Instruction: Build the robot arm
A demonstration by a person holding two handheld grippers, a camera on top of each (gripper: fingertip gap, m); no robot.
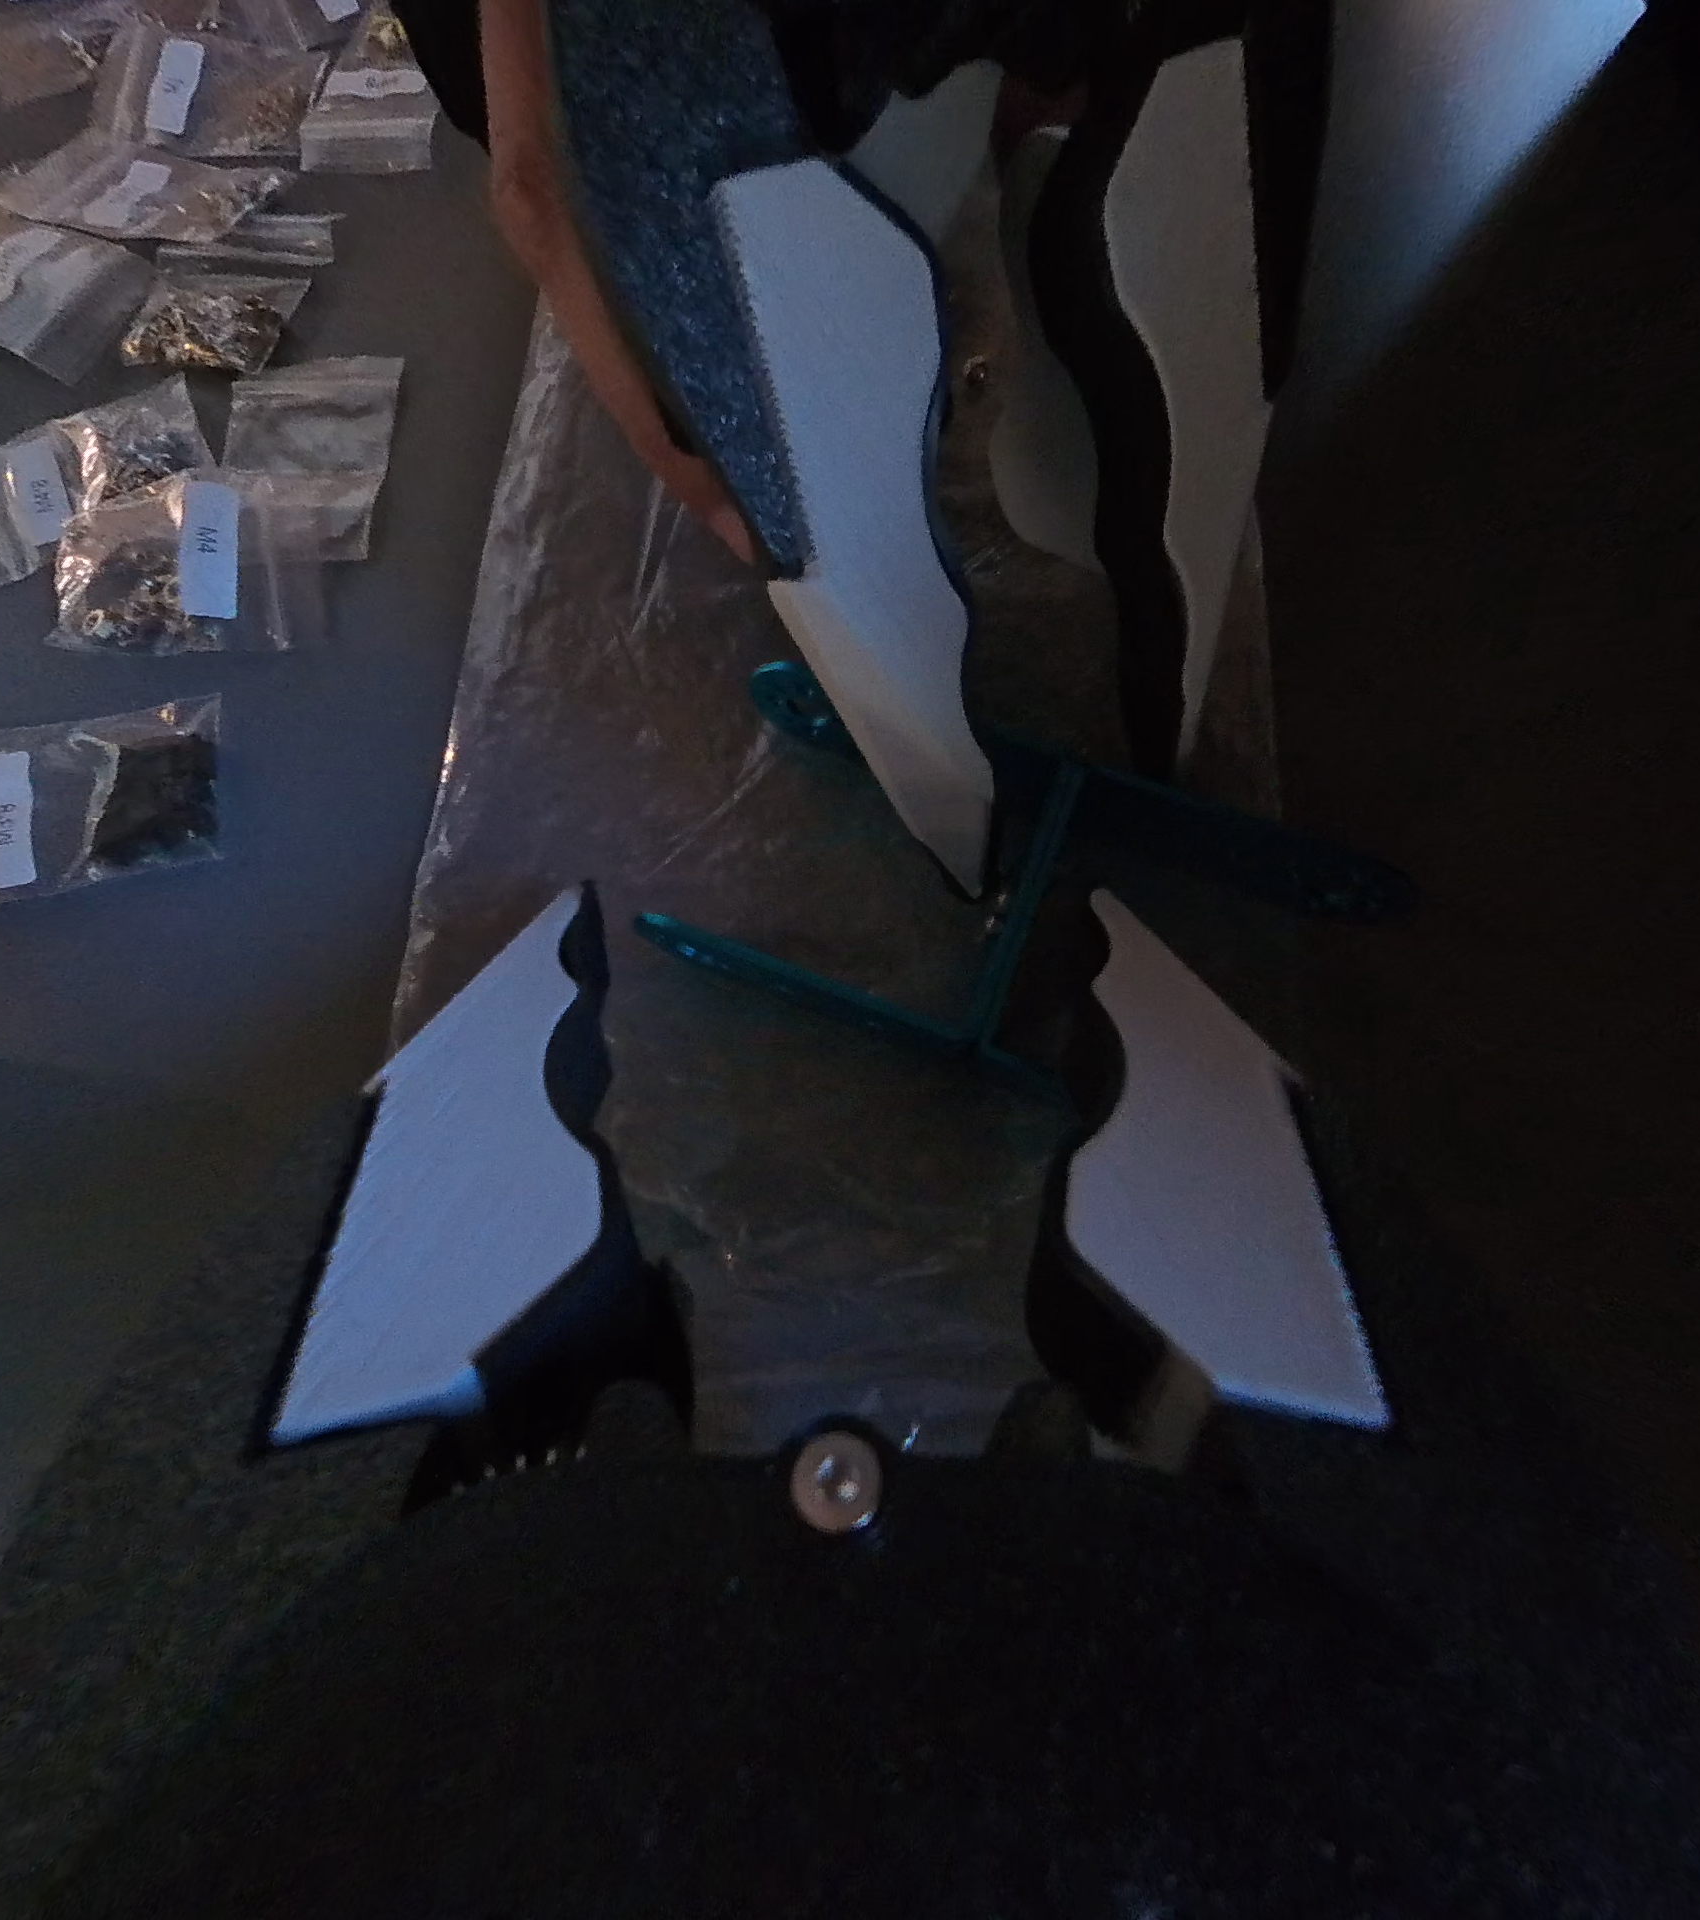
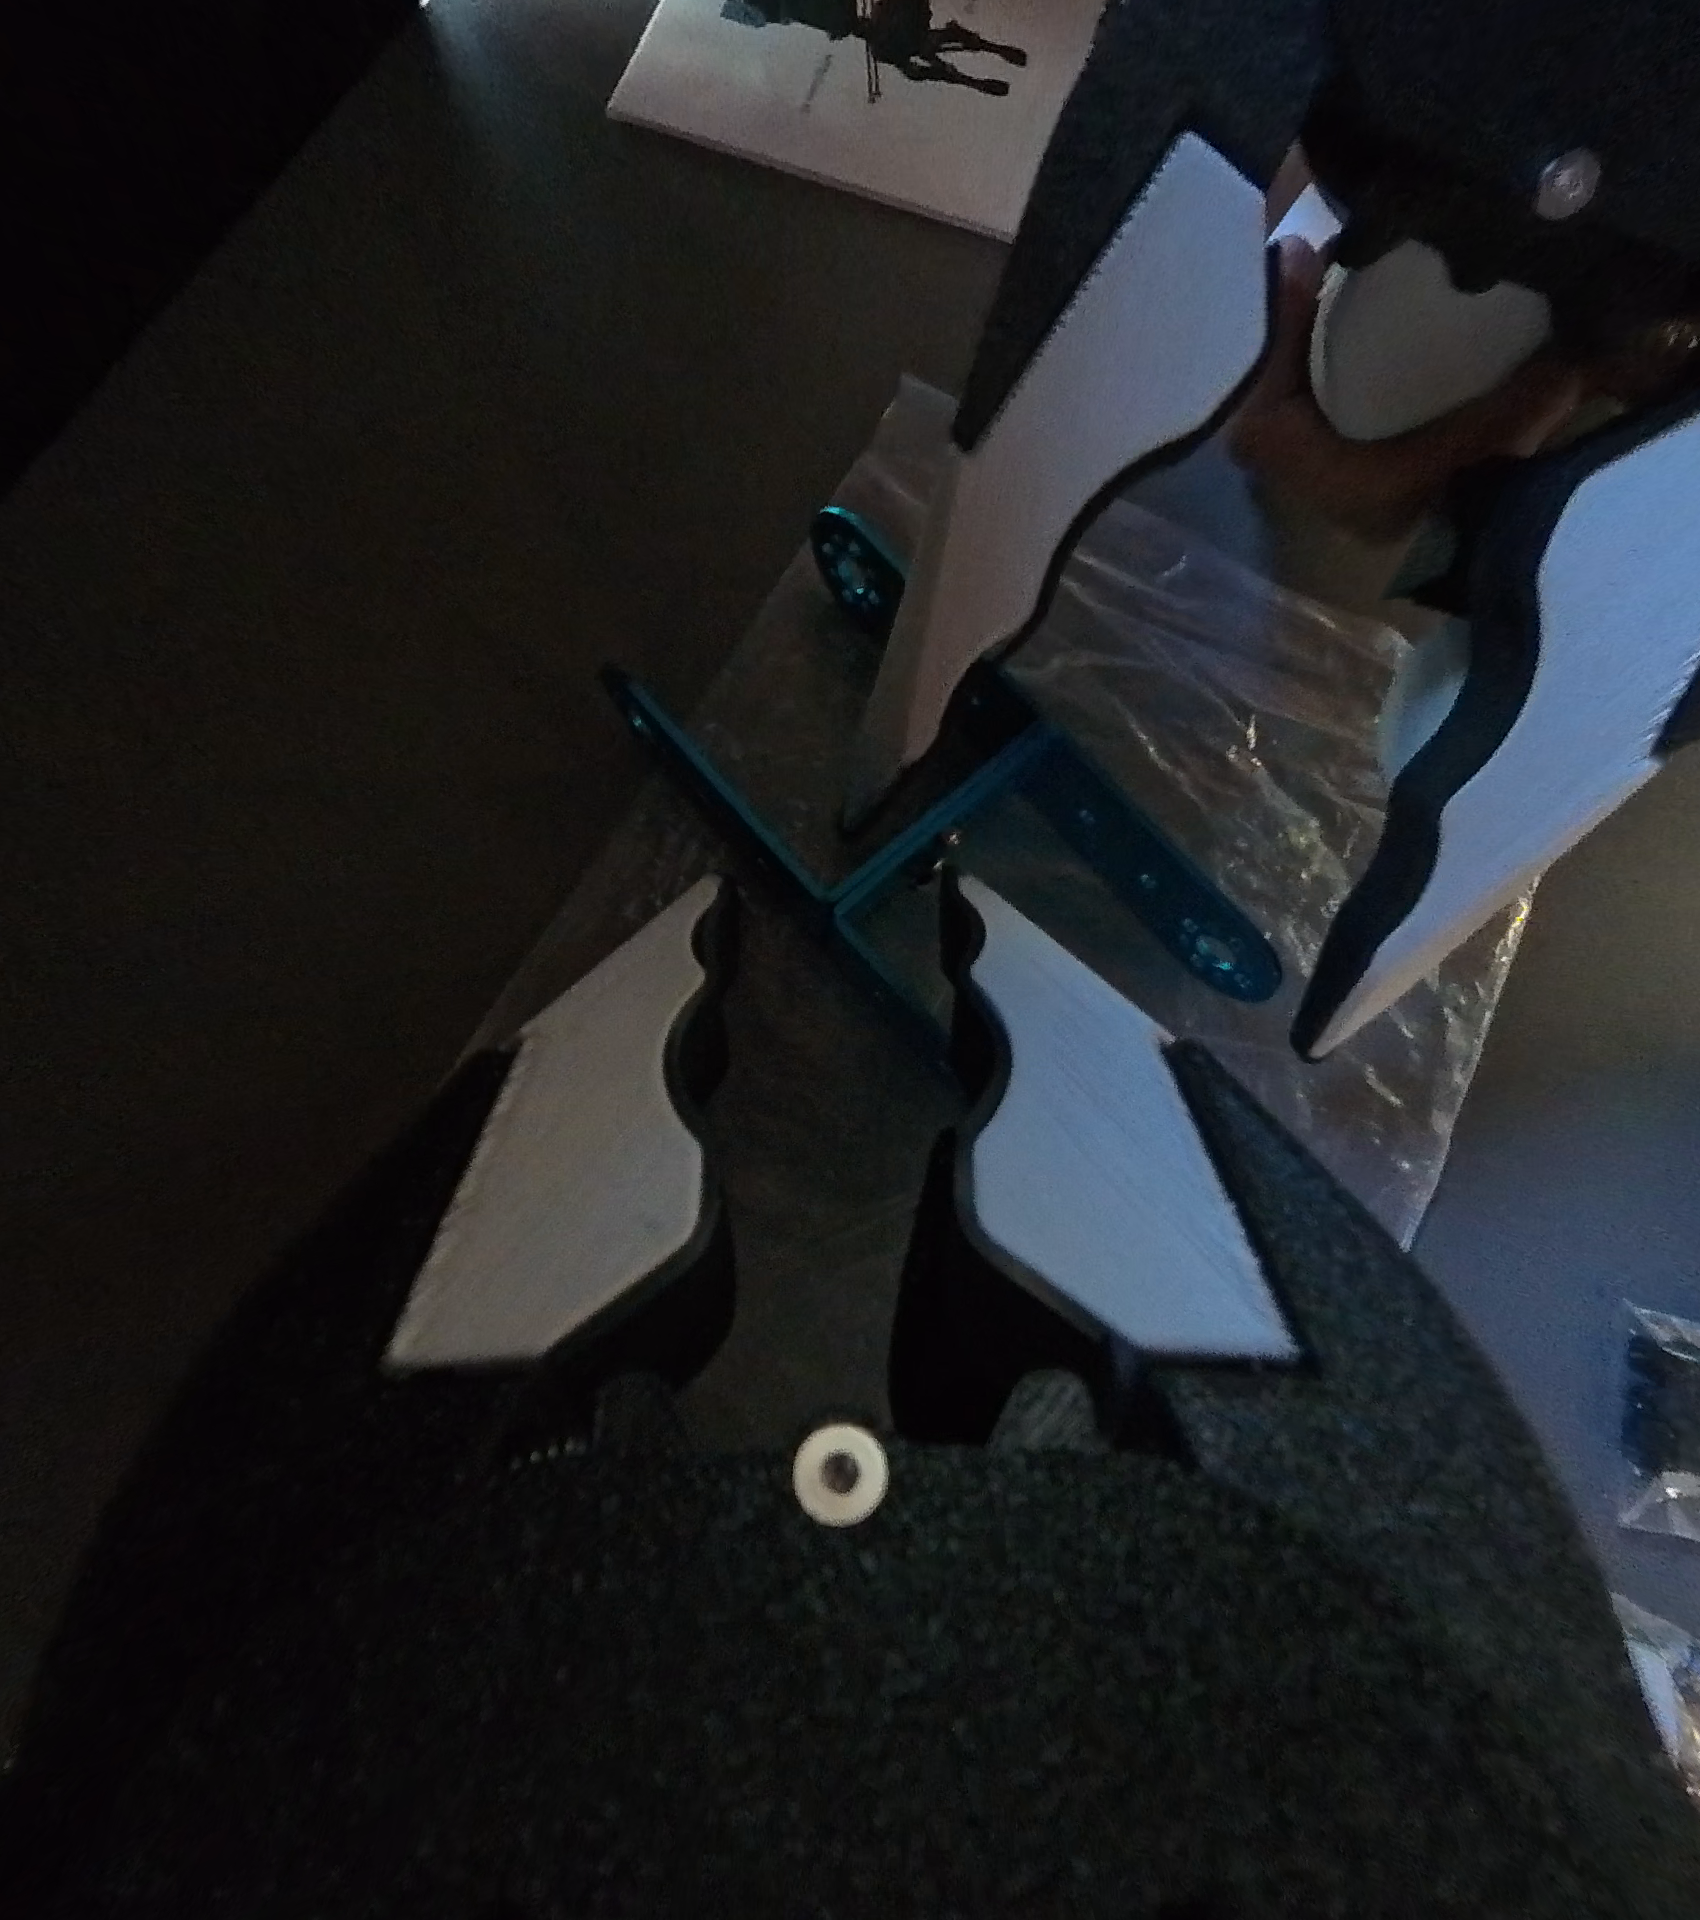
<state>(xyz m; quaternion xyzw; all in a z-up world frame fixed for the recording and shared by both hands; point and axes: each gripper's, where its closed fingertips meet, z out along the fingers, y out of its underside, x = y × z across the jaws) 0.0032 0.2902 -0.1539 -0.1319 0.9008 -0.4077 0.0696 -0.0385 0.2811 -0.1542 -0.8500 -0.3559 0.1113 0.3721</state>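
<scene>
Left wrist view: the left gripper [image 1: 841, 904] fills the lower half of the frame, its two white fingers spread wide with nothing between them.
Teal bracket: the teal metal bracket [image 1: 991, 935], a pair of folded plates with rounded, drilled ends, sits at frame centre just ahead of the left gripper's tips, resting on a clear plastic sheet [image 1: 617, 665].
Right gripper, seen from the left: the right gripper [image 1: 1069, 821] comes down from the top of the frame, fingers apart; one white tip touches the bracket near a small screw, the other stands on the far side of the upright plate.
Hand: a person's hand [image 1: 607, 343] wraps the right gripper's dark body at upper centre.
Bags: small clear zip bags [image 1: 150, 561] with white labels lie at upper left on the dark table [image 1: 337, 790]; they hold small hardware, brassy in some, black in one.
Right wrist view: the right gripper [image 2: 830, 883] is spread at lower centre, the bracket [image 2: 1147, 883] directly at its tips.
Left gripper, seen from the right: the left gripper [image 2: 1085, 925] enters from upper right, open, one finger just beside the bracket.
Other items: a white printed sheet [image 2: 825, 114] at top; a bag of dark parts [image 2: 1698, 1434] at lower right.
</scene>
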